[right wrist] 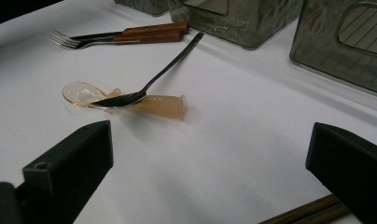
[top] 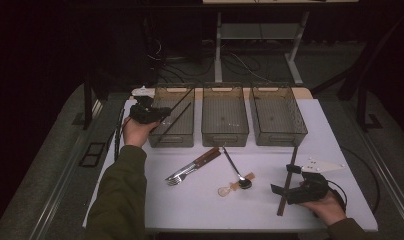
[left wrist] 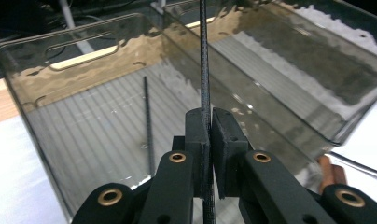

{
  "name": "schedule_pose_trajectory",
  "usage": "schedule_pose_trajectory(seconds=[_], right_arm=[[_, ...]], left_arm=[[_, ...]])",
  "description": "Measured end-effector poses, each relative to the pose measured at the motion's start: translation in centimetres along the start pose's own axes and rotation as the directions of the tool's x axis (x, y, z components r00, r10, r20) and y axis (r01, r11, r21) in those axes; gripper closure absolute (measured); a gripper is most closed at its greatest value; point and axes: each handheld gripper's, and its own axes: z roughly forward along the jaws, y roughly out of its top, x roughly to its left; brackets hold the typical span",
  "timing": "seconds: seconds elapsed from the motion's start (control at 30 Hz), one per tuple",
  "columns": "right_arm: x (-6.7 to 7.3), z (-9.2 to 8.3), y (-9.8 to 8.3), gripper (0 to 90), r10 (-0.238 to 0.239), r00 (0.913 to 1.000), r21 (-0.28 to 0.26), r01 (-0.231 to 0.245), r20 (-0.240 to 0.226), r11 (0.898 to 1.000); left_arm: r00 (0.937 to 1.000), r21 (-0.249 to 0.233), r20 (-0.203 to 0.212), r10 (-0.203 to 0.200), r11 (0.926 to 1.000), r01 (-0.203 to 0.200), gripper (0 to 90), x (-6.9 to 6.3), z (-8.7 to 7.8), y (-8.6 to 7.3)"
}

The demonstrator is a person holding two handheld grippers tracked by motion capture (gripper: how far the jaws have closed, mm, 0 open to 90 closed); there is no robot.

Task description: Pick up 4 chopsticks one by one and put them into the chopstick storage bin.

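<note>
While clamped, thin black chopstick [left wrist: 205, 60], ribbed translucent bin [left wrist: 84, 135]

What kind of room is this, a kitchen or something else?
Probably a lab or workshop, not a kitchen. A white table holds three clear bins in a row, cutlery such as a fork is laid out for sorting, and loose cables run across the floor behind.

Below the left claw [top: 162, 113], the left bin [top: 173, 137] has bare floor except for one rod [left wrist: 148, 123] lying in it. Bare surface [right wrist: 233, 154] lies between the right claw's [top: 284, 177] spread jaws; ahead, two spoons [right wrist: 130, 99] and forks [right wrist: 116, 35] block the way.
</note>
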Motion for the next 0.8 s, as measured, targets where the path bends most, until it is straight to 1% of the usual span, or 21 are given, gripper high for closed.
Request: schedule_pose_trajectory(seconds=[0.07,0.1,0.13,0.17,0.2,0.23,0.27,0.33,0.37,0.47,0.5,0.8], right_arm=[[0.0,0.0,0.0,0.5,0.001,1.0,-0.001,-0.001,0.0,1.0],[0.0,0.0,0.0,0.6,0.002,1.0,-0.001,-0.002,-0.001,1.0],[0.0,0.0,0.0,0.6,0.002,1.0,-0.001,-0.002,-0.001,1.0],[0.0,0.0,0.0,0.5,0.002,1.0,-0.001,-0.002,-0.002,1.0],[0.0,0.0,0.0,0.6,0.003,1.0,-0.001,-0.003,-0.001,1.0],[0.0,0.0,0.0,0.5,0.003,1.0,-0.002,-0.003,-0.001,1.0],[0.0,0.0,0.0,0.5,0.004,1.0,-0.002,-0.004,-0.002,1.0],[0.0,0.0,0.0,0.5,0.002,1.0,-0.002,-0.002,-0.002,1.0],[0.0,0.0,0.0,0.6,0.002,1.0,-0.002,-0.002,-0.002,1.0],[0.0,0.0,0.0,0.5,0.004,1.0,-0.001,-0.004,-0.002,1.0],[0.0,0.0,0.0,0.6,0.003,1.0,-0.002,-0.003,-0.003,1.0],[0.0,-0.1,-0.1,0.6,0.004,1.0,-0.001,-0.004,-0.003,1.0]], left_arm=[[0.9998,-0.004,-0.01,-0.018,0.9998,0.018,84.9,0.2,0.3,-0.1],[0.9998,-0.001,-0.012,-0.013,0.9999,0.013,84.9,0.4,0.4,-0.1],[0.9995,0.002,-0.018,-0.026,0.9997,0.026,84.9,0.5,0.5,-0.2],[0.9995,-0.001,-0.017,-0.026,0.9997,0.026,84.9,0.6,0.6,-0.3],[0.9994,0.004,-0.025,-0.025,0.9997,0.025,84.9,0.7,0.6,-0.3],[0.999,0.0,-0.03,-0.033,0.9995,0.033,84.9,0.8,0.7,-0.4],[0.9991,0.004,-0.029,-0.031,0.9995,0.032,84.9,0.9,0.8,-0.5],[0.9985,0.012,-0.044,-0.031,0.9994,0.031,84.9,1.1,1.0,-0.6],[0.9985,0.015,-0.045,-0.03,0.9994,0.03,84.9,1.2,1.0,-0.6],[0.9979,0.015,-0.046,-0.044,0.9989,0.045,84.9,1.4,1.3,-0.8],[0.9981,0.024,-0.049,-0.038,0.9989,0.039,84.9,1.5,1.3,-0.9],[0.9967,0.05,-0.064,-0.049,0.9974,0.052,84.8,1.5,2.0,-1.1]])
